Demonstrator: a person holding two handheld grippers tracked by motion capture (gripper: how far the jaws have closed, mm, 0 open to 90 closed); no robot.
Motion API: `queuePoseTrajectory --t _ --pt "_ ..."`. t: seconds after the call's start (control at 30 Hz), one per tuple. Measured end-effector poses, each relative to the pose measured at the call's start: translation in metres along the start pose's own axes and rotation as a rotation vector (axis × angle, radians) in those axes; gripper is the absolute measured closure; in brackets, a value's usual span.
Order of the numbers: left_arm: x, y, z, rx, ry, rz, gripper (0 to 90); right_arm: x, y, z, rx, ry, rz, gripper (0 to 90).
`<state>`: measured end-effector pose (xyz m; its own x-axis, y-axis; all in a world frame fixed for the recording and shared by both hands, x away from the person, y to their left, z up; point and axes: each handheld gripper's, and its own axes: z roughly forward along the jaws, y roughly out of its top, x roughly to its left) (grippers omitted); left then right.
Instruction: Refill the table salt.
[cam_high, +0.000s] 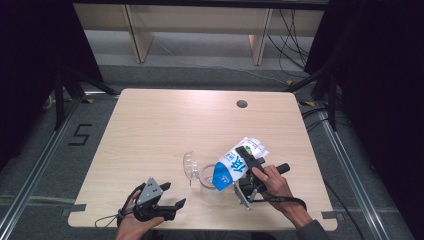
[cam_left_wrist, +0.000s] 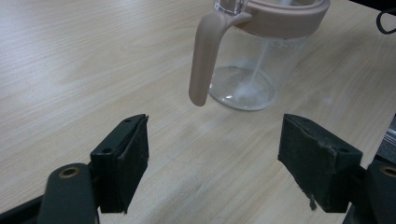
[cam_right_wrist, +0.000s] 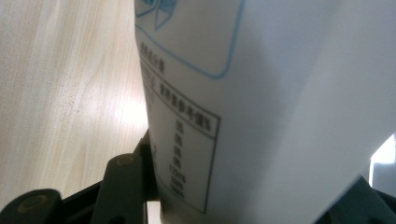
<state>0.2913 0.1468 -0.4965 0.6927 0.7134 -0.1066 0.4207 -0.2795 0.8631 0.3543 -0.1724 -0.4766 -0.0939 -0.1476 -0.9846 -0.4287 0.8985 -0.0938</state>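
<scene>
Tilting carton (cam_high: 239, 164) (glossy) over clear jug (cam_high: 206, 180)

A large white character, too coarse to read for certain, stands on the blue band of the blue-and-white carton (cam_high: 235, 168) in the high view. In the right gripper view the carton's (cam_right_wrist: 261, 93) white side carries a boxed table of small dark print, too blurred to read. On the floor left of the counter (cam_high: 165, 120), black tape (cam_high: 80, 135) forms the numeral 5.
</scene>
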Motion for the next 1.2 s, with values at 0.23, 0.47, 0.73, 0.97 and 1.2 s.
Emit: queuePoseTrajectory --t 0.23,0.47,0.73,0.97,1.2 --pt "-0.0001 0.0001 -0.0008 0.008 0.002 0.006 24.1 0.0011 -0.0005 -0.0040 0.058 0.017 0.000 49.9" --pt "0.0001 0.0000 0.0002 0.001 -0.003 0.005 24.1 0.0003 -0.0005 -0.0030 0.050 0.012 -0.016 50.0" --pt "0.0002 0.0000 0.0000 0.001 -0.001 0.004 24.1 0.0004 0.0002 -0.0032 0.052 0.006 -0.021 49.9" --pt "0.0002 0.0000 0.0000 0.001 -0.001 0.005 24.1 -0.0004 0.0001 -0.0032 0.052 0.005 -0.038 50.0" --pt "0.0002 0.0000 0.0000 0.001 0.000 0.004 24.1 -0.0003 0.0004 -0.0033 0.056 0.002 -0.041 50.2"
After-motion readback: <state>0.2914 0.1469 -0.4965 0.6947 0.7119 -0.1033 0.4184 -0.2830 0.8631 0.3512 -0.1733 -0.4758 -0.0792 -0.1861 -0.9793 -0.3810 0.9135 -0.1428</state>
